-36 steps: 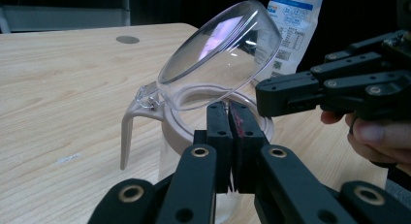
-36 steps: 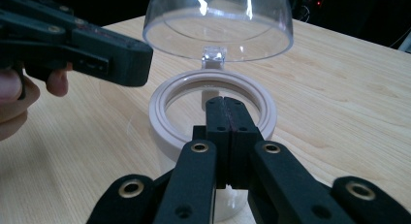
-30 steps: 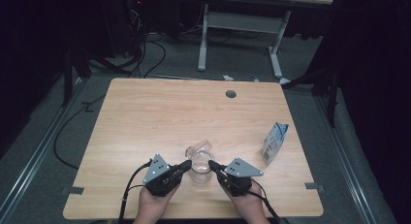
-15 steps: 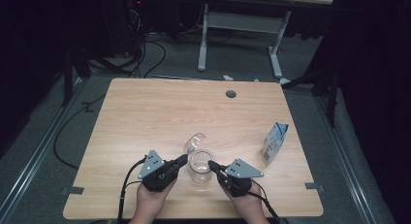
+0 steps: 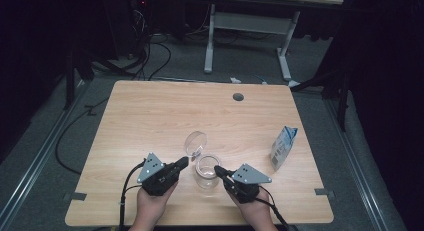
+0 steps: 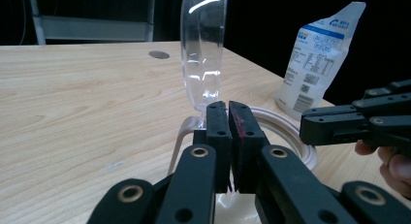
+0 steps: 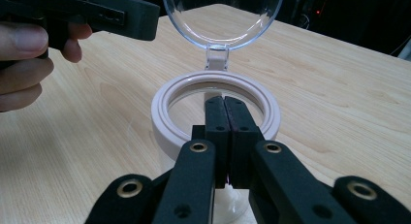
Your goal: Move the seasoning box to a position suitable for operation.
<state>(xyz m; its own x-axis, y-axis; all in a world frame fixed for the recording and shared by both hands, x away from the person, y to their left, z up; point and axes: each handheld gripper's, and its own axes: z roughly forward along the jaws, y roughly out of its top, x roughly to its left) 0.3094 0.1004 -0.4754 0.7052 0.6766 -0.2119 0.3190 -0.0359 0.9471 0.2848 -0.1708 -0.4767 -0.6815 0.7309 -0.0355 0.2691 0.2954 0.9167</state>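
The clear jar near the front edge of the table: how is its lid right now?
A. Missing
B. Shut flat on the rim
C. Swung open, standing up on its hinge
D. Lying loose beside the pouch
C: the transparent lid stands upright from its hinge at the far side of the jar's white rim, leaving the mouth open; the pouch stands apart to the right.

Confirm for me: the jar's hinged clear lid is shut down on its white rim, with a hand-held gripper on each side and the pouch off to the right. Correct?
Not quite. The lid is open, standing up from its hinge behind the jar's white rim, as the right gripper view shows. The rest holds: the left hand-held gripper and right hand-held gripper flank the jar, and the pouch stands to the right.
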